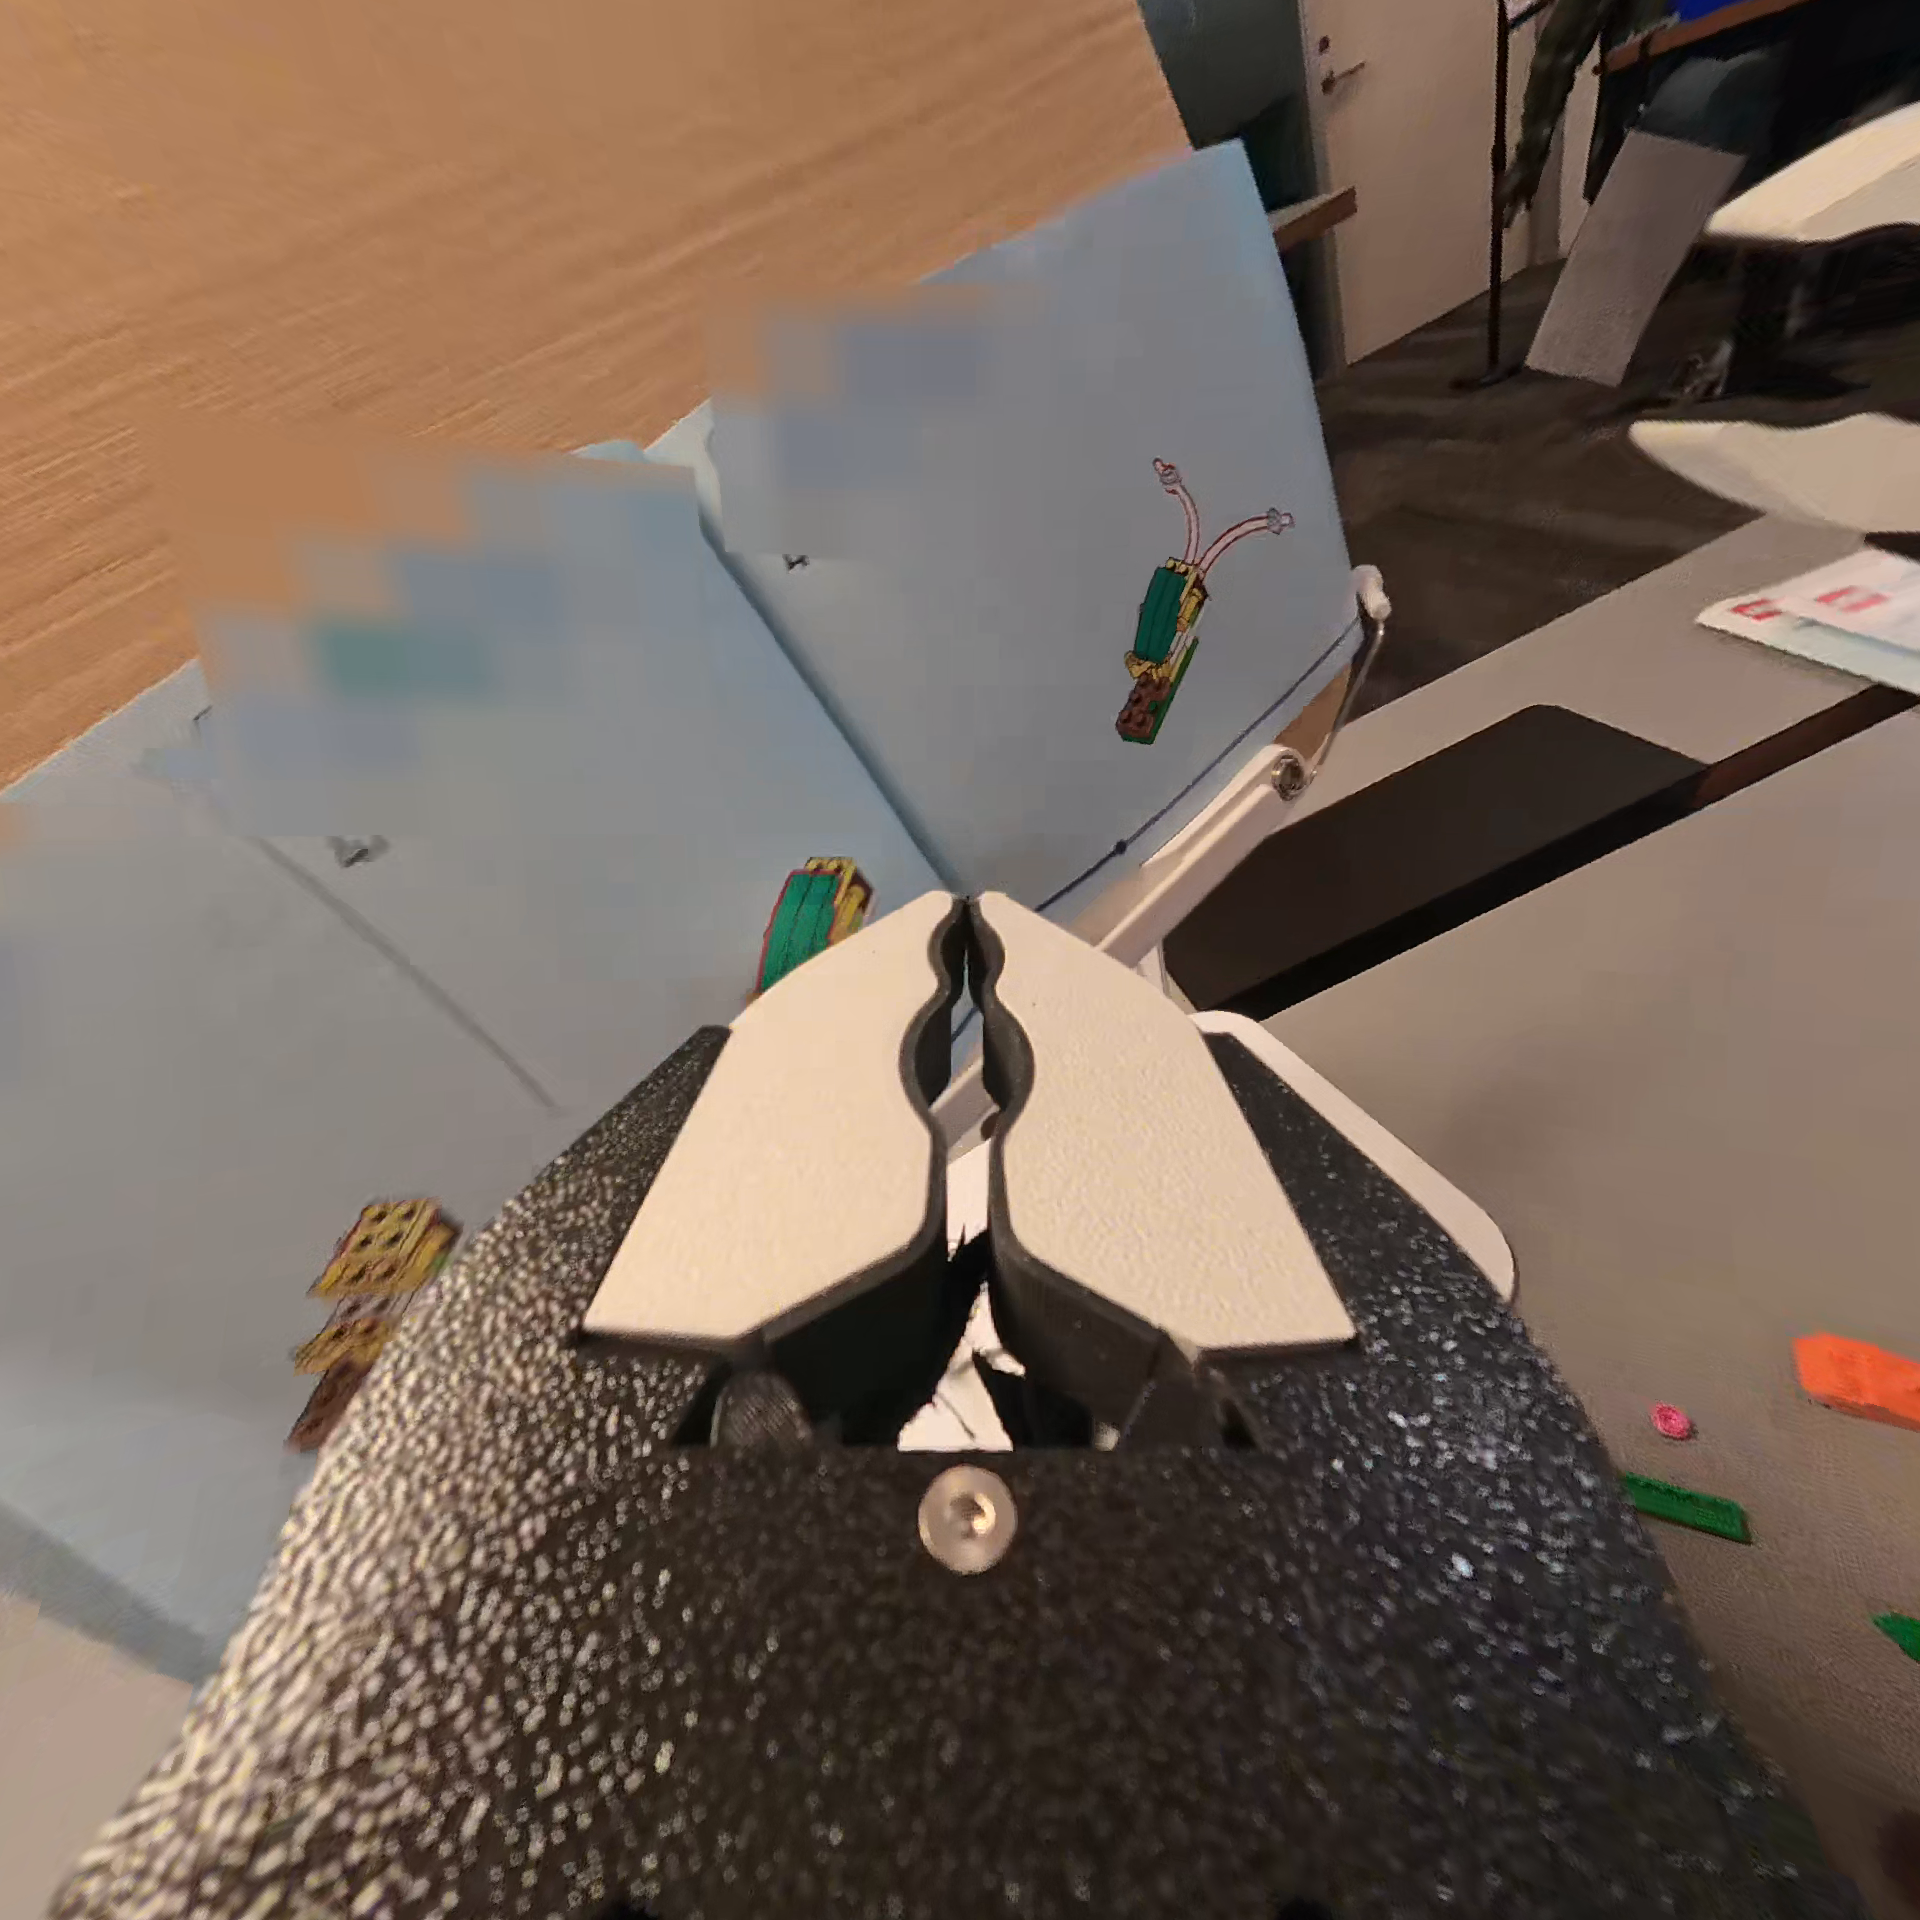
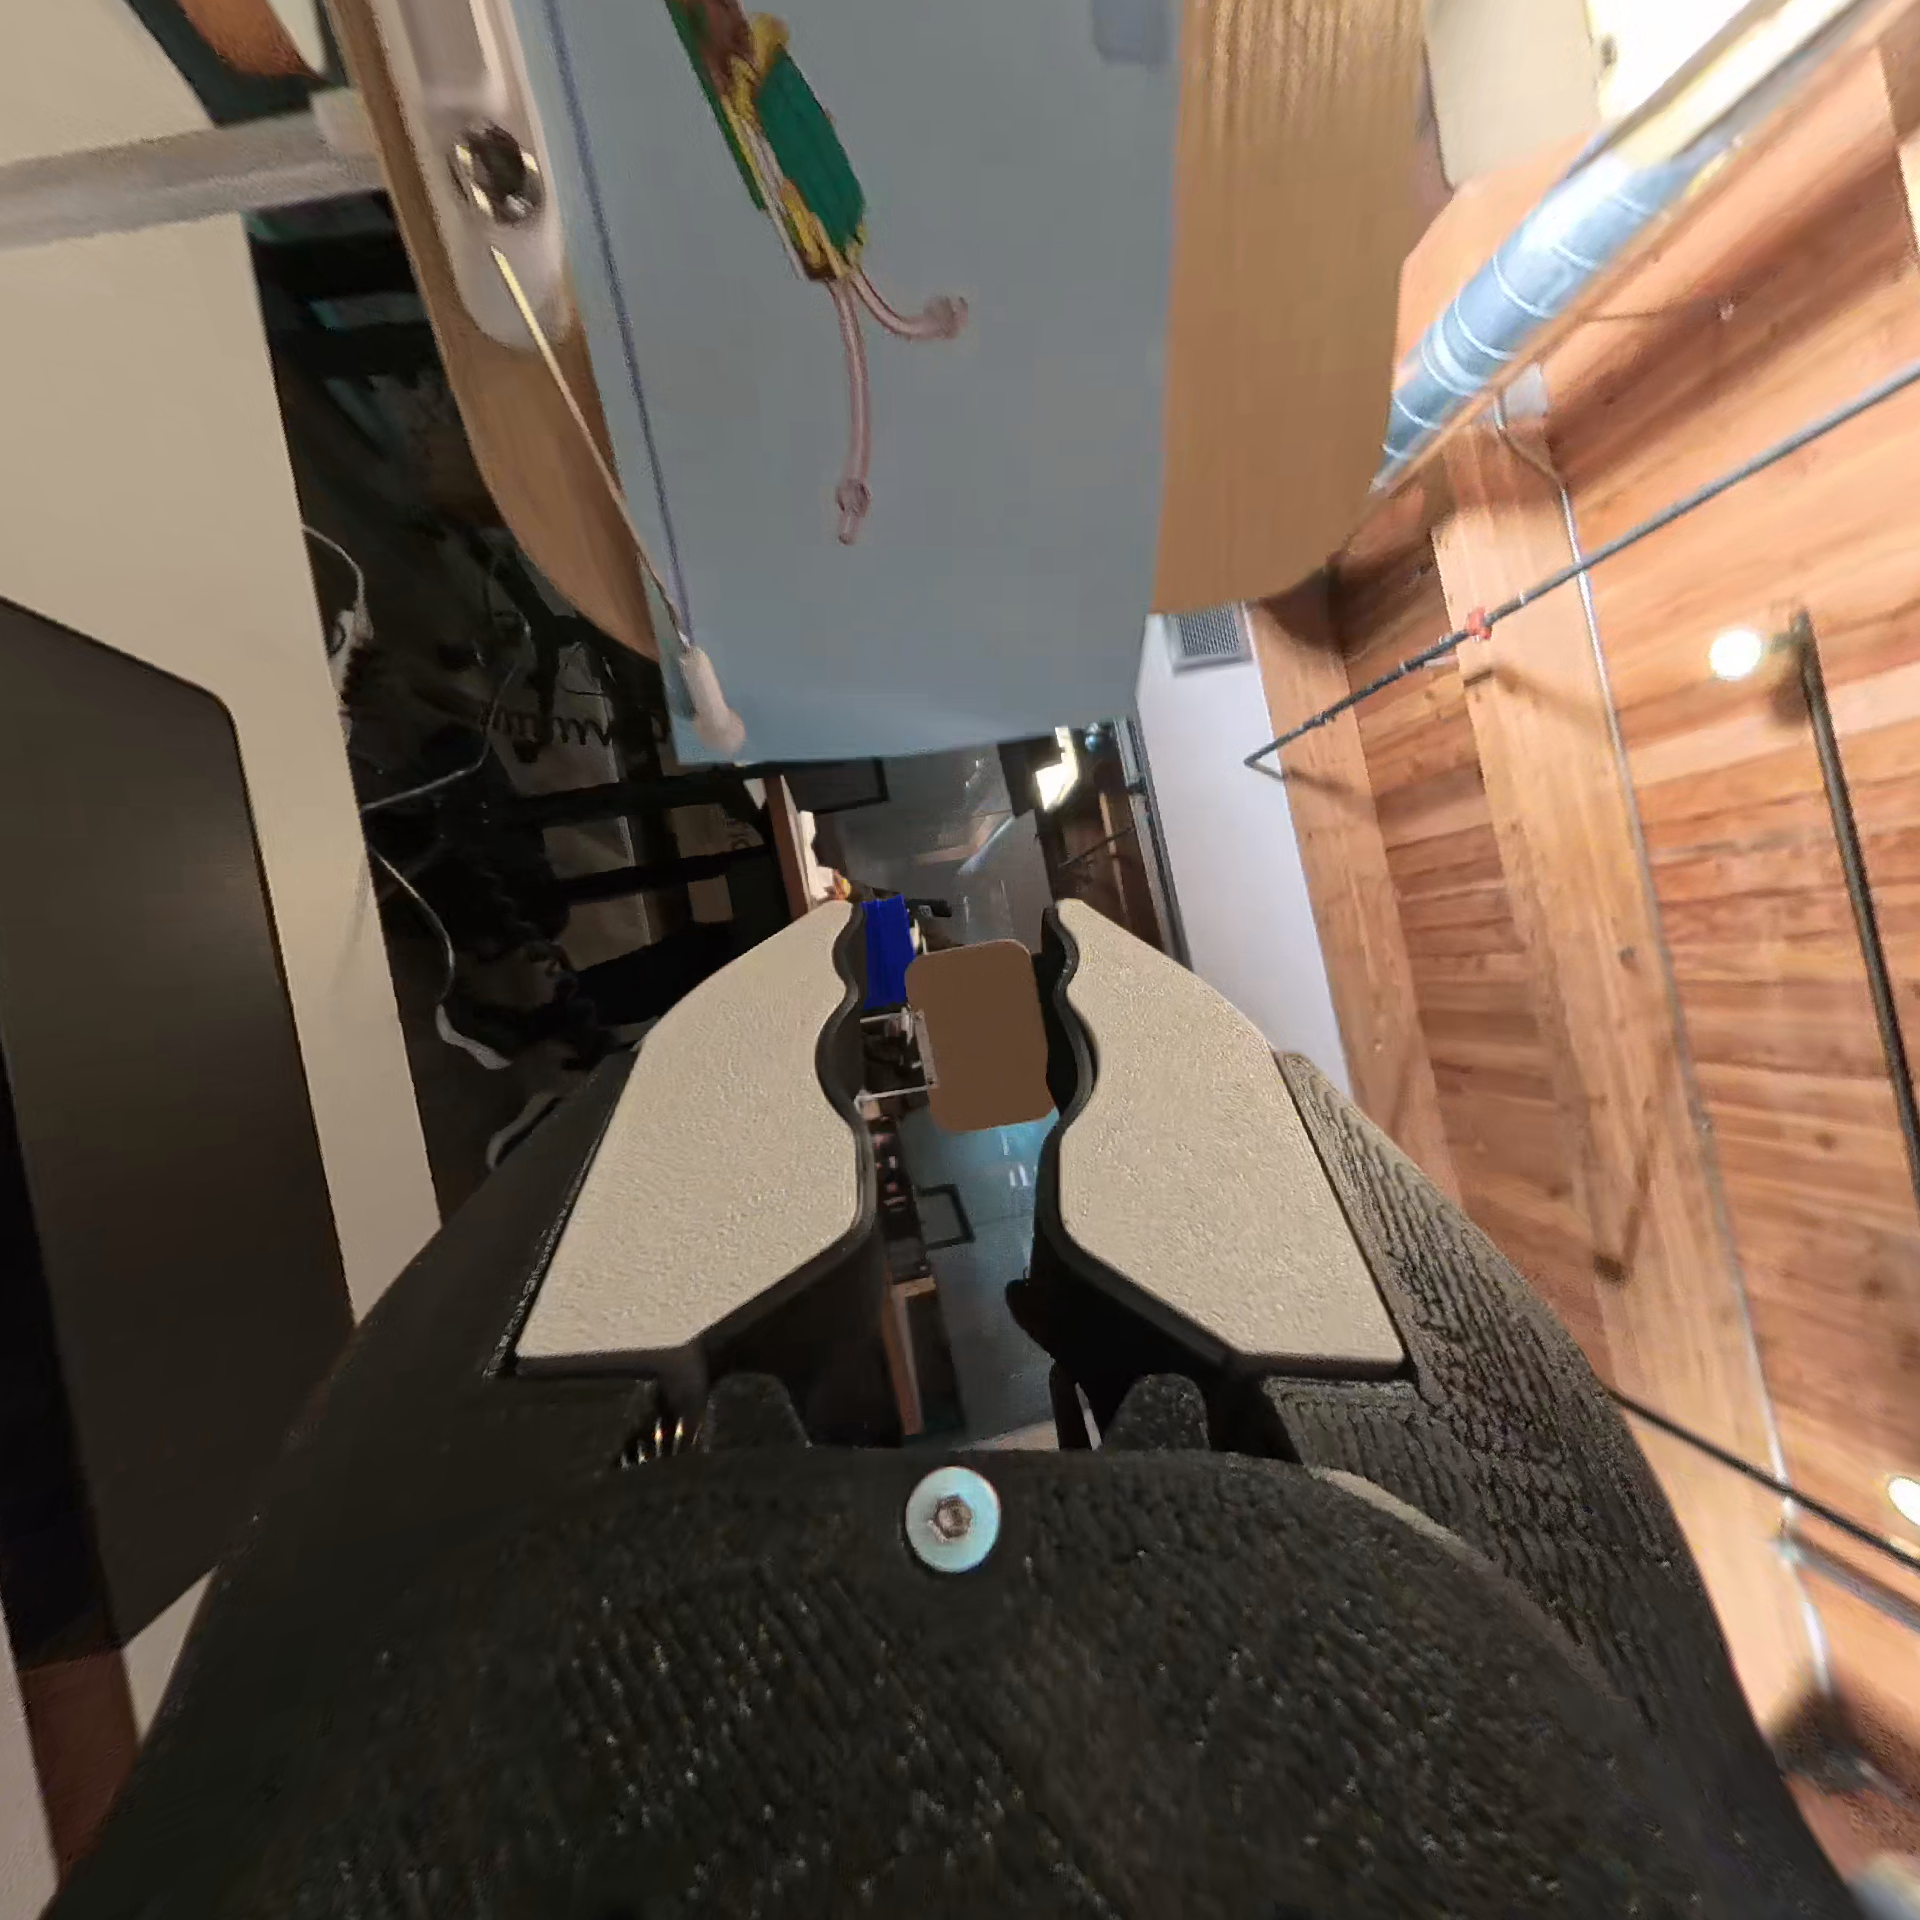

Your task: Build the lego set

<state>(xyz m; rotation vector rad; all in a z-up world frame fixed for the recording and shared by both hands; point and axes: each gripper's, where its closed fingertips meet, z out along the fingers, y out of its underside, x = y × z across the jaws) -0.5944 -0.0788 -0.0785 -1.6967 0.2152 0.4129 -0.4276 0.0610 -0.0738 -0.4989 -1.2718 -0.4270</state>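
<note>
The wooden stand [image 1: 520, 208] fills the upper left of your left wrist view, propping the pale blue instruction booklet [image 1: 987, 623] open and tilted toward you, presumably so that you can read the build drawings without holding it. A white clip arm [image 1: 1226, 821] and a thin cord at the booklet's right edge pin the pages back for the same reason.

The grey tabletop [image 1: 1558, 1091] takes the right side of that frame. The loose lego pieces lie at its lower right edge, apart from one another: an orange piece [image 1: 1860, 1377], a small pink round one [image 1: 1671, 1420] and a green plate [image 1: 1683, 1509].

Your left gripper [image 1: 966, 914] points at the booklet's spine with its jaws pressed together and nothing between them.

In the right wrist view the scene is rolled over, the booklet hanging from the top of the frame. Your right gripper [image 2: 951, 925] aims past it into the room, jaws narrowly parted and empty. I judge that you are checking the page, with no piece picked up yet.
</note>
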